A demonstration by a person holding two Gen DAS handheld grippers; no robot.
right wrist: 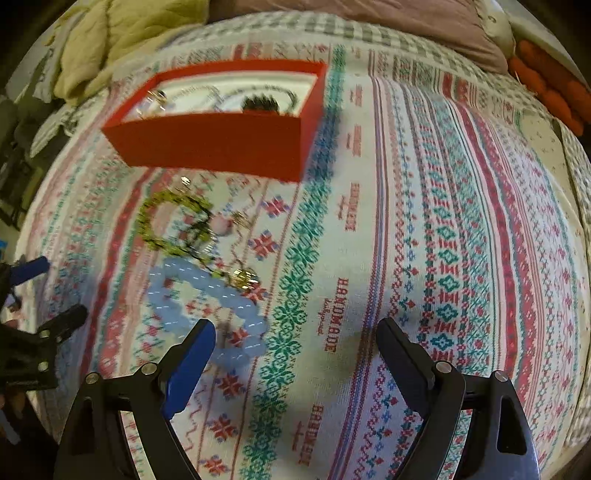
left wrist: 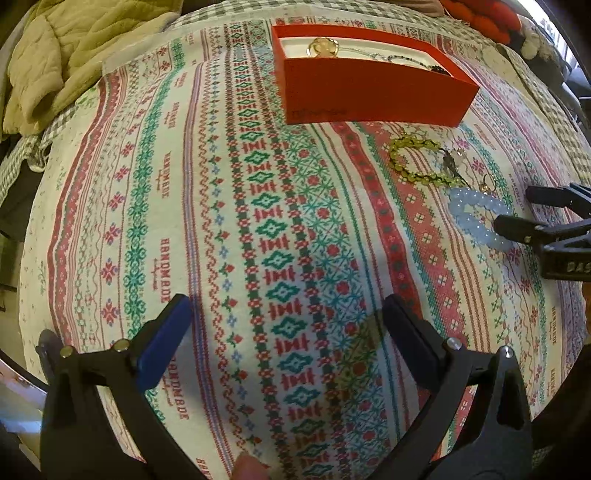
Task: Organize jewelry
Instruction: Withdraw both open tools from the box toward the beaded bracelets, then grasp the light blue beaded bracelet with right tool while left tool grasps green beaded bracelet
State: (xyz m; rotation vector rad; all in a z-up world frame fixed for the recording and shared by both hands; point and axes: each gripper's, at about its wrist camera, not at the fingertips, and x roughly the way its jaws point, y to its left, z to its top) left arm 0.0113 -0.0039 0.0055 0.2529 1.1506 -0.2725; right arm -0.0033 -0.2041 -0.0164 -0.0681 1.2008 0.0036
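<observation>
A red open box (left wrist: 373, 94) holding gold earrings and thin chains stands at the back of the patterned cloth; it also shows in the right wrist view (right wrist: 218, 144). In front of it lie a yellow-green bead bracelet (left wrist: 417, 158) (right wrist: 170, 225), a pale blue bead bracelet (left wrist: 476, 218) (right wrist: 210, 306) and a small gold ring (right wrist: 243, 278). My left gripper (left wrist: 286, 328) is open and empty over bare cloth. My right gripper (right wrist: 295, 347) is open and empty, its blue finger (right wrist: 192, 365) just over the blue bracelet's near edge; it shows at the right of the left wrist view (left wrist: 517, 208).
A knit-pattern cloth (left wrist: 240, 240) covers a checked bedspread. A beige quilted blanket (left wrist: 70, 55) lies at the back left. Orange items (right wrist: 550, 88) and a mauve pillow (right wrist: 388, 22) lie at the back right. Small pink and gold pieces (right wrist: 231, 221) lie beside the green bracelet.
</observation>
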